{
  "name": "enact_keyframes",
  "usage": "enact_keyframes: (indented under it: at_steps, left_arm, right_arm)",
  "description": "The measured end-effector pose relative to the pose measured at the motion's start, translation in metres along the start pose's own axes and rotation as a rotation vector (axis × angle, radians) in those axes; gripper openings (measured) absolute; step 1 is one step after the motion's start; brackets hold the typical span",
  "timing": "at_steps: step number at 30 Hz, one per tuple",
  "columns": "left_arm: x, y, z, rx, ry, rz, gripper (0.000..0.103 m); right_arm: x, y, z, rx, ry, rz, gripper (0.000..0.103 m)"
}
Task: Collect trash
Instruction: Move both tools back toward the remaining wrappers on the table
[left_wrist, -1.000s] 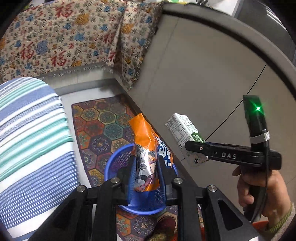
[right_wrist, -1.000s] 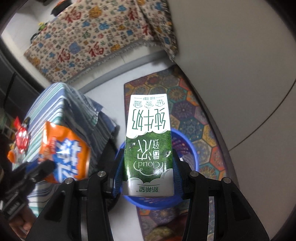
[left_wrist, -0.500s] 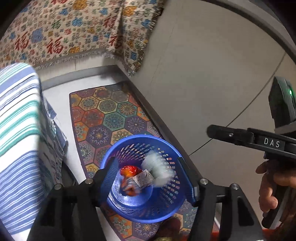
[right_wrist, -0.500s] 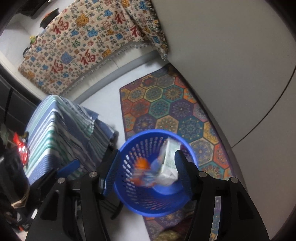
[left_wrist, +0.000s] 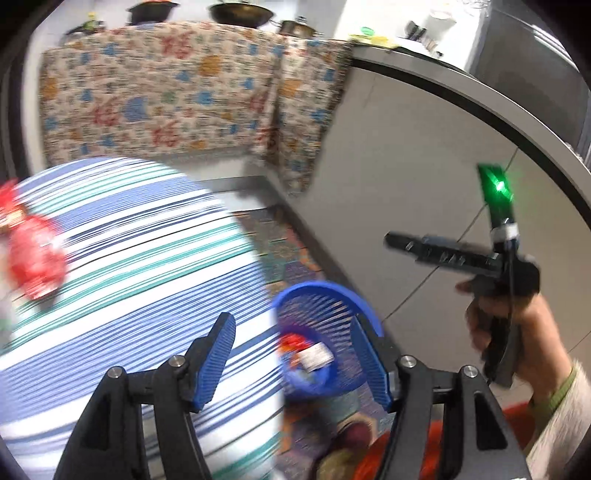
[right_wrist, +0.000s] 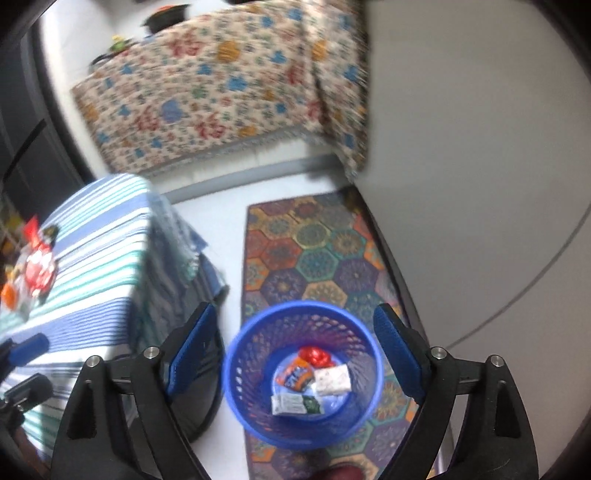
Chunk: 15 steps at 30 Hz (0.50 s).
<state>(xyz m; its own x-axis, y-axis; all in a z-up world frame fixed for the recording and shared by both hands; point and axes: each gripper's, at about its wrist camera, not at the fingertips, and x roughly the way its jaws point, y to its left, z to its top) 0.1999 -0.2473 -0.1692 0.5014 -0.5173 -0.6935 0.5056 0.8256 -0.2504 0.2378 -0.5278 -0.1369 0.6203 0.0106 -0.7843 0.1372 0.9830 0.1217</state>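
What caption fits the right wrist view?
Open right gripper above blue basket holding milk carton and snack wrappers.

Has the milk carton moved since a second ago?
Yes. The milk carton has dropped from between the right hand-held gripper fingers, whose jaws have just been opening, and lies in the blue basket.

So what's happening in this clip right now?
A person is clearing trash with two handheld grippers. Both the left gripper and the right gripper have just been opening and hold nothing. The blue plastic mesh basket on the floor holds an orange snack bag and a green-and-white milk carton. Red wrappers remain on the striped tablecloth.
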Motion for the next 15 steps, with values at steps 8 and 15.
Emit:
enact_keyframes:
  at_steps: [8, 15]
  left_arm:
    - [-0.087, 0.143, -0.065, -0.142, 0.068, 0.281, 0.067]
    - [-0.108, 0.259, -0.068, -0.261, 0.061, 0.442, 0.067]
  right_arm:
    - [-0.013, 0.162, -0.024, -0.197, 0.023, 0.169, 0.101]
    - [0.028, 0.283, -0.058, -0.313, 0.129, 0.166, 0.101]
